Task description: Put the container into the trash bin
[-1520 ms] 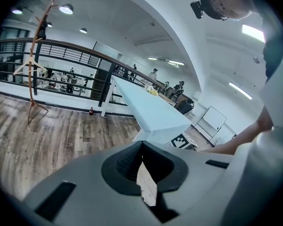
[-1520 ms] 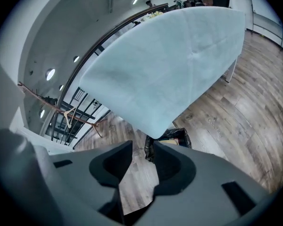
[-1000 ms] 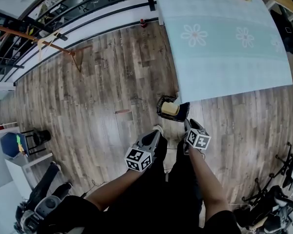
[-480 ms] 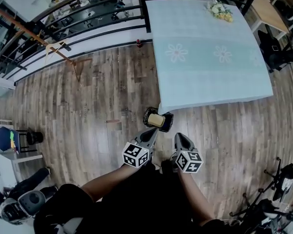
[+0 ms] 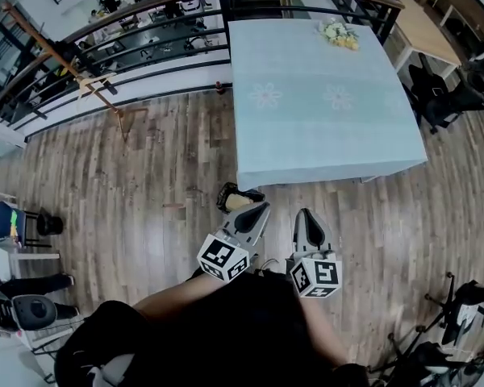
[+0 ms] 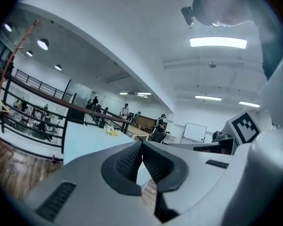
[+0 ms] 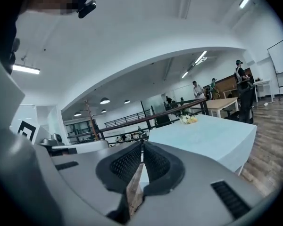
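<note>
Jaws of the left gripper (image 6: 141, 147) were clenched tip to tip with nothing between them, only a sliver of the room showing through the small gap behind the tips. Jaws of the right gripper (image 7: 142, 149) were likewise clenched and empty. In the head view both grippers lay low at the centre of the frame, side by side and apart, above the person's dark clothing, with their marker cubes toward the camera. The trash bin (image 5: 228, 192), a small dark vessel, stood on the wooden floor (image 5: 145, 200). It sat just above the left gripper's tip in the frame and just below the near edge of the desk (image 5: 323, 127). The desk carried a pale blue flowered cloth, with a bunch of flowers (image 5: 339, 32) toward its upper right corner. A pale, yellowish object inside the bin was taken to be the container (image 5: 240, 203). The left gripper partly masked it, so how deep it sat could not be told. Judged from this arrangement, the task's single step appeared complete: the container lay in the bin and neither gripper held anything. Both gripper views looked across the room, not at the bin. Nothing seemed left to do, save perhaps a check that the container lay wholly inside.
</note>
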A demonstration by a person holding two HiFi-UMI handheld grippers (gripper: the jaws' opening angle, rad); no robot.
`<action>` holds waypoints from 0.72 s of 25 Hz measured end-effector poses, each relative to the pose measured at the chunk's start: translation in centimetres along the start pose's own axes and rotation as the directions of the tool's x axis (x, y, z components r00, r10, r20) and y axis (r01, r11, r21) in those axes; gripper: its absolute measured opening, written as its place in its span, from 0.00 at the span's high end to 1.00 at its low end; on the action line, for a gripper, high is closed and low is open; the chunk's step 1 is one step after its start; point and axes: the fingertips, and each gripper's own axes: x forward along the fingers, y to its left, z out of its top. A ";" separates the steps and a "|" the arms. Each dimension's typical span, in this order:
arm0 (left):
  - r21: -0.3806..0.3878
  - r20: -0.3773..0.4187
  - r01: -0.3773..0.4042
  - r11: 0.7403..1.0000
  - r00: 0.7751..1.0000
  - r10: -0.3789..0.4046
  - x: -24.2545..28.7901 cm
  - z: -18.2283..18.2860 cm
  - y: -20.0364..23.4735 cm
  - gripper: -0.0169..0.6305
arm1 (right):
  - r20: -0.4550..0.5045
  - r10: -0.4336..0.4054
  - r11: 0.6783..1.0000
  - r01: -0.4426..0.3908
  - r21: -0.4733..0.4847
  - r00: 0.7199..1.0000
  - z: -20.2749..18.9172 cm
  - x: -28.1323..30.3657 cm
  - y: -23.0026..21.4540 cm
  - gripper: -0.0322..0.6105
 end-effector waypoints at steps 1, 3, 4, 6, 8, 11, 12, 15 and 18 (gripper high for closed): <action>0.019 0.019 0.004 1.000 1.000 -0.005 0.2 0.5 -1.1 0.95 | 0.015 0.001 1.000 -0.001 -0.013 1.000 0.4 -0.7 -0.1 0.89; 0.042 0.051 0.007 0.999 0.999 -0.009 0.5 1.0 -3.1 0.95 | 0.036 0.005 1.000 -0.004 -0.030 0.999 0.7 -2.1 -0.3 0.89; 0.046 0.063 0.005 0.999 0.998 -0.008 0.6 1.1 -3.9 0.95 | 0.042 0.006 0.999 -0.004 -0.036 0.999 0.6 -2.8 -0.5 0.89; 0.039 0.079 -0.001 0.999 0.997 -0.002 0.6 0.8 -5.4 0.95 | 0.048 0.001 0.998 0.002 -0.063 0.999 0.5 -4.0 -0.7 0.89; 0.035 0.086 -0.009 0.999 0.996 0.006 0.5 0.2 -6.7 0.95 | 0.059 -0.005 0.995 0.011 -0.100 0.998 0.5 -5.2 -1.1 0.90; 0.065 0.092 -0.018 0.998 0.996 0.012 0.3 -0.1 -8.1 0.95 | 0.073 -0.005 0.992 0.014 -0.124 0.997 0.7 -6.7 -1.5 0.90; 0.073 0.094 -0.021 0.997 0.995 0.014 0.2 -0.1 -8.4 0.95 | 0.076 -0.004 0.992 0.014 -0.123 0.997 0.6 -7.0 -1.6 0.90; 0.064 0.089 -0.026 0.998 0.996 0.021 -0.1 -0.6 -9.1 0.95 | 0.072 -0.009 0.993 0.017 -0.119 0.997 -0.1 -7.7 -1.9 0.90; 0.069 0.088 -0.019 0.997 0.996 0.013 -0.1 -0.7 -10.3 0.95 | 0.065 -0.017 0.993 0.024 -0.117 0.998 -0.9 -8.7 -2.1 0.90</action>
